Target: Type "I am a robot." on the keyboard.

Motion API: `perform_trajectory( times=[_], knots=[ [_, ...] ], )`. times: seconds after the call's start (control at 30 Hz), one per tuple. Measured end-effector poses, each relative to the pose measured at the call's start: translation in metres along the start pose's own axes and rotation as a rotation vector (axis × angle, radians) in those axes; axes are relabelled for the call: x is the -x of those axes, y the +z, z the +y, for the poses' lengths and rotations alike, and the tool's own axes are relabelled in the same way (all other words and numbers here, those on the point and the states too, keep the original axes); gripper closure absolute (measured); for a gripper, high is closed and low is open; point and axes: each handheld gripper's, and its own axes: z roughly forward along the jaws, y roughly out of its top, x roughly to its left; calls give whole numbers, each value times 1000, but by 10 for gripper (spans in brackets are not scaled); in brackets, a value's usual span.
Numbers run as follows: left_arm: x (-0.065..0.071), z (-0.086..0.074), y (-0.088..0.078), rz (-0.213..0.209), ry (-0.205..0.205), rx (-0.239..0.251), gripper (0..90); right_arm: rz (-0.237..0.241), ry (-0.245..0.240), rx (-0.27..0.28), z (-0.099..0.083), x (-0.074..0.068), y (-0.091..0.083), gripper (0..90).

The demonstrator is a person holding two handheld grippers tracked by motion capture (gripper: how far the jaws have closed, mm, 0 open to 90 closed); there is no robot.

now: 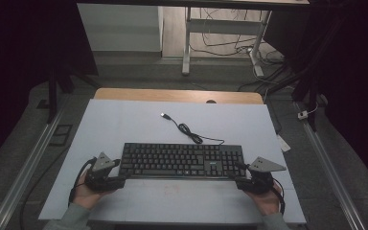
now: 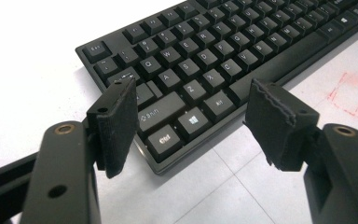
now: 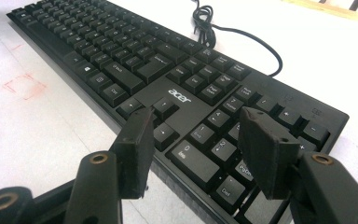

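Note:
A black Acer keyboard [image 1: 182,160] lies flat across the middle of the white table top [image 1: 124,120]. Its cable [image 1: 188,130] curls away behind it and ends in a loose USB plug [image 1: 164,115]. My left gripper [image 1: 120,171] sits at the keyboard's left end, open. In the left gripper view the left gripper [image 2: 193,119] straddles the near left corner of the keyboard [image 2: 214,56], by the Ctrl key, pads apart from it. My right gripper [image 1: 237,173] is at the right end, open. In the right gripper view the right gripper [image 3: 200,149] stands over the numeric pad of the keyboard [image 3: 121,60], with the cable [image 3: 242,32] beyond.
A faint red square mark [image 2: 349,93] is drawn on the table in front of the keyboard, also seen as the red square [image 3: 23,86]. A wooden table edge [image 1: 177,95] runs along the back. Desk legs [image 1: 187,43] and floor cables stand beyond; metal rails [image 1: 26,167] flank the table.

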Motion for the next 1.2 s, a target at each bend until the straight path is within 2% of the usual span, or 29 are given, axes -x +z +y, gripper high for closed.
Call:
perform_trajectory(
  times=[0.2,0.43,0.83,1.2],
  knots=[
    [2,0,1,-7,4,0,346,-3,12,8,0,1,-2,458],
    [1,1,1,-10,8,11,345,-15,7,-7,-1,-3,-3,458],
    [-2,4,9,-12,19,-2,344,-30,-2,-19,0,-8,-2,447],
    [-3,0,5,5,7,0,340,2,-2,7,11,-14,7,435]
  ],
)
